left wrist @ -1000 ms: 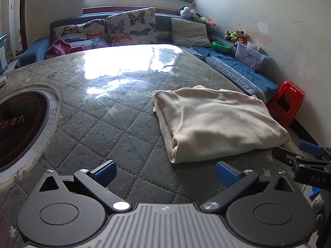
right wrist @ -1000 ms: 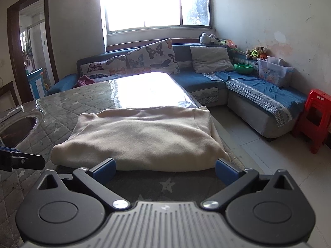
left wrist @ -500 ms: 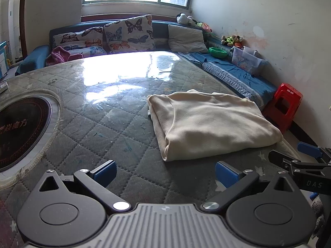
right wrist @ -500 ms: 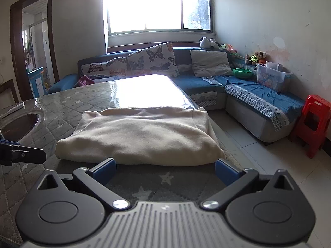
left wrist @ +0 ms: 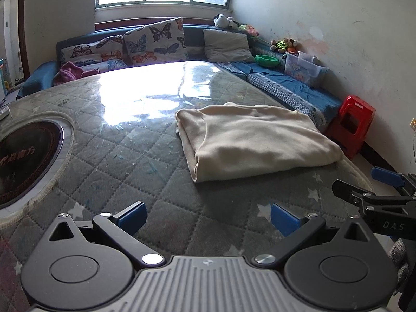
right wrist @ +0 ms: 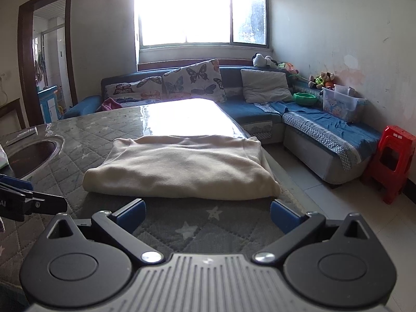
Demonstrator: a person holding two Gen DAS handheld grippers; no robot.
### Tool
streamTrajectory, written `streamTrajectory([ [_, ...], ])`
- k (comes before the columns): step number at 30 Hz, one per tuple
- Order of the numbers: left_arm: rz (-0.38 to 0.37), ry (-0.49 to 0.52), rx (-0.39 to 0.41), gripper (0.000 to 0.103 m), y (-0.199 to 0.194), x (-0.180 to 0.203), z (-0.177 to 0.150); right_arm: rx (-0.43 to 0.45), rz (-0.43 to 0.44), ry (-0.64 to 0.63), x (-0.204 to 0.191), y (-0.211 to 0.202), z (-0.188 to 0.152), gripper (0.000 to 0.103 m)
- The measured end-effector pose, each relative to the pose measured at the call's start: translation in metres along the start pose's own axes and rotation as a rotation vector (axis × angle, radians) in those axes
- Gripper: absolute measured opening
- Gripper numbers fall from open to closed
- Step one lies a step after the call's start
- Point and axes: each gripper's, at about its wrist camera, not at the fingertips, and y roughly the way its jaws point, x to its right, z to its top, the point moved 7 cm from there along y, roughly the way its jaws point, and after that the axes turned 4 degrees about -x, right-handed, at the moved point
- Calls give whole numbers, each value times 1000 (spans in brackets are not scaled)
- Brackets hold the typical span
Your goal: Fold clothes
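A cream garment [left wrist: 254, 140] lies folded into a flat rectangle on the quilted grey table [left wrist: 124, 161], near its right edge. It also shows in the right wrist view [right wrist: 182, 169], straight ahead. My left gripper [left wrist: 208, 217] is open and empty, back from the garment's near left corner. My right gripper [right wrist: 206, 214] is open and empty, just short of the garment's near edge. The right gripper also shows at the right in the left wrist view [left wrist: 374, 192]. The left gripper shows at the left edge of the right wrist view [right wrist: 28, 200].
A round black cooktop [left wrist: 23, 156] is set into the table at the left. A blue corner sofa [right wrist: 299, 119] with butterfly pillows runs behind and to the right. A red plastic stool [right wrist: 392, 161] stands on the floor at the right.
Both grippers have drawn back and risen a little from the folded garment, staying open. The garment has not moved.
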Motion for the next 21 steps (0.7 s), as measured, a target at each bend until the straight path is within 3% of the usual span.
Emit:
streamTrajectory([
  [21,29,2,-19,103,7,-2,-3,-22,22,11,-3,6,-7,103],
])
